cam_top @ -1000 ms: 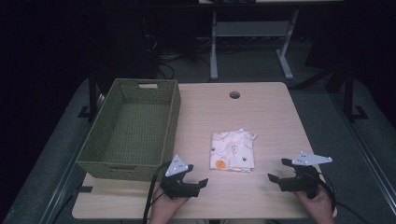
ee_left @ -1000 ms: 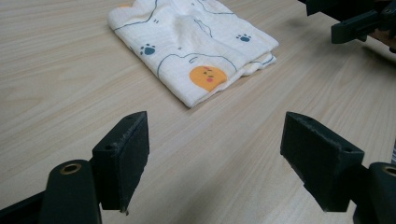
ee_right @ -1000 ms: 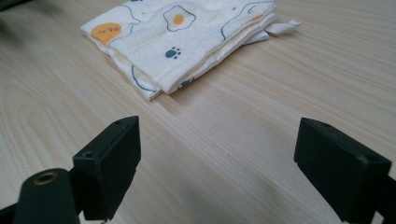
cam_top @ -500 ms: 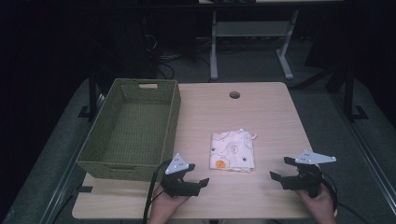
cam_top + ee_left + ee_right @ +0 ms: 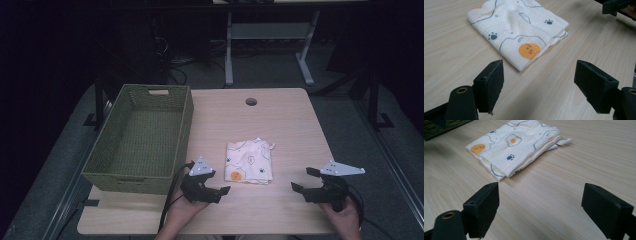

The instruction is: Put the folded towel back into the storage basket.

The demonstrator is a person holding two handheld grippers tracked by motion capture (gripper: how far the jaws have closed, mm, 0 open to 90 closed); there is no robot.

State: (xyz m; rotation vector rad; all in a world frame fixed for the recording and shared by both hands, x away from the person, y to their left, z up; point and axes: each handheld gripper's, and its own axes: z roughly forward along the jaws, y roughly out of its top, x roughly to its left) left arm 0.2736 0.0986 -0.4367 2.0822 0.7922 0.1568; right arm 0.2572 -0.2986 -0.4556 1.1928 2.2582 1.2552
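Observation:
A folded cream cloth (image 5: 249,161) printed with paw marks, eggs and an orange face lies flat on the wooden table (image 5: 280,120), near its front middle. My left gripper (image 5: 220,189) rests at the front, just left of the cloth's near corner, jaws wide apart and empty. The left gripper view puts the cloth (image 5: 517,31) a short way ahead of that gripper (image 5: 539,82). My right gripper (image 5: 302,180) is open too, at the front right, apart from the cloth. Its own view shows the cloth (image 5: 515,147) ahead and to the left of the right gripper (image 5: 540,205).
A green woven basket (image 5: 107,172) with nothing inside stands on the left half of the table, its near wall beside my left hand. A round cable hole (image 5: 251,101) sits near the far edge. Dark floor and a desk frame (image 5: 265,40) lie beyond.
The right gripper has shifted slightly toward the table's front edge. The left gripper and the cloth stay where they were.

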